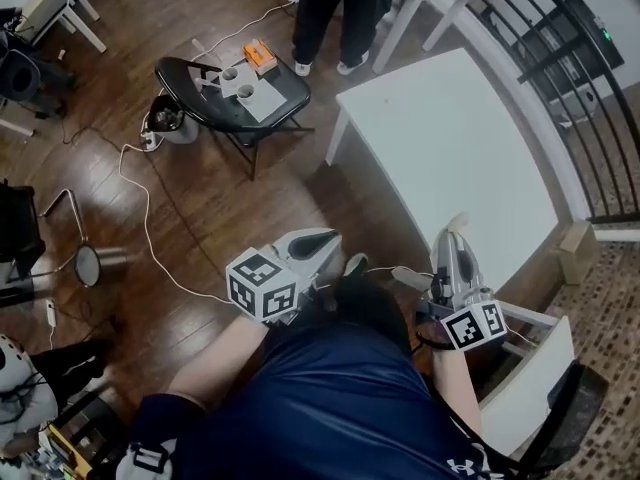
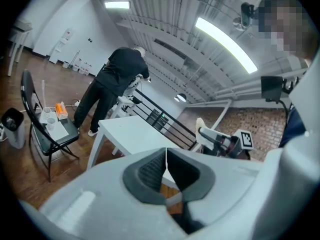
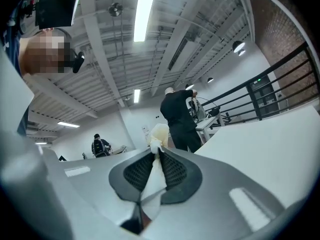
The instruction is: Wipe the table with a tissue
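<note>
The white table (image 1: 450, 158) stands ahead to the right, its top bare. My right gripper (image 1: 455, 236) hovers by the table's near edge, shut on a crumpled white tissue (image 1: 458, 223) that sticks out past its tips. In the right gripper view the tissue (image 3: 159, 133) is pinched between the dark pads (image 3: 175, 171), with the table (image 3: 270, 144) to the right. My left gripper (image 1: 335, 238) is shut and holds nothing, over the wooden floor left of the table. The left gripper view shows its jaws (image 2: 166, 154) closed, the table (image 2: 132, 134) beyond, and the right gripper's tissue (image 2: 200, 124).
A black folding chair (image 1: 235, 93) carries cups and an orange box (image 1: 259, 56). A person (image 1: 340, 8) stands beyond the table's far corner. A black railing (image 1: 570, 78) runs along the right side. A white cable (image 1: 150, 228) trails over the floor, and a dark bin (image 1: 165, 118) sits by the chair.
</note>
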